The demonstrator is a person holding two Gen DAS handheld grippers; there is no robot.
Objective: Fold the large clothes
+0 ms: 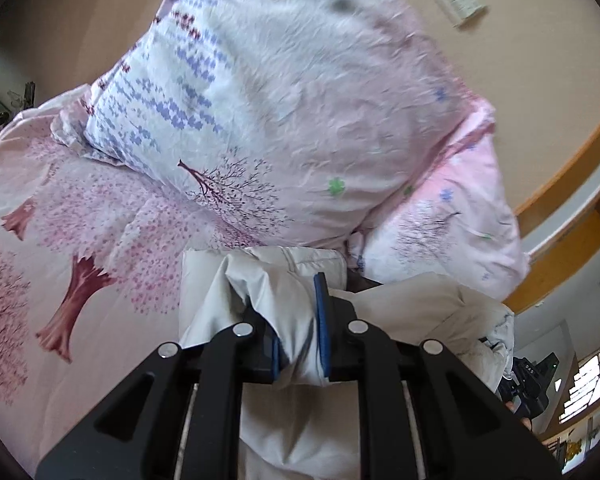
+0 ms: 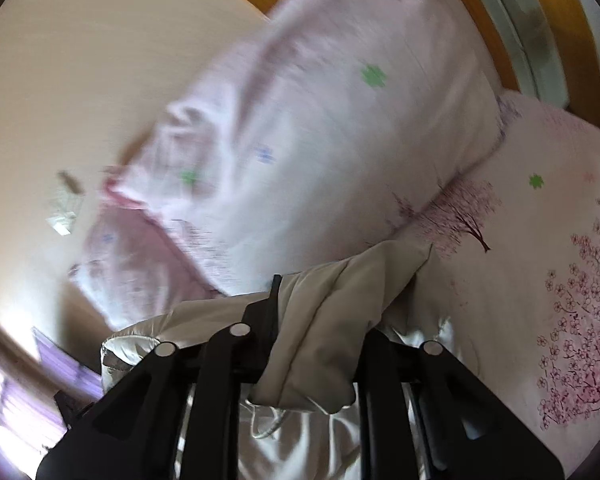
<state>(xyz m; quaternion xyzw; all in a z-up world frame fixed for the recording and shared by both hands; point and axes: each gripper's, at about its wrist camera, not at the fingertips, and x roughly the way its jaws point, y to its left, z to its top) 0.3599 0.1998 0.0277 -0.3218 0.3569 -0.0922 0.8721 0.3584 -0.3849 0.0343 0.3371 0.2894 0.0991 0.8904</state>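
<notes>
Both tools, L (image 1: 300, 312) & R (image 2: 316, 320), clamp white garment (image 1: 296, 412) over bed (image 1: 80, 216).

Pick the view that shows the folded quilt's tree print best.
Left wrist: the folded quilt is mostly sharp there, with branching trees and lavender rows legible above the white jacket. Right wrist shows the quilt motion-blurred, with only scattered clovers readable.

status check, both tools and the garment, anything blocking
Left tool shut on white garment. Right tool shut on the same garment, beige side showing. Pillows stacked just ahead on the floral bedsheet, close to the cloth.
</notes>
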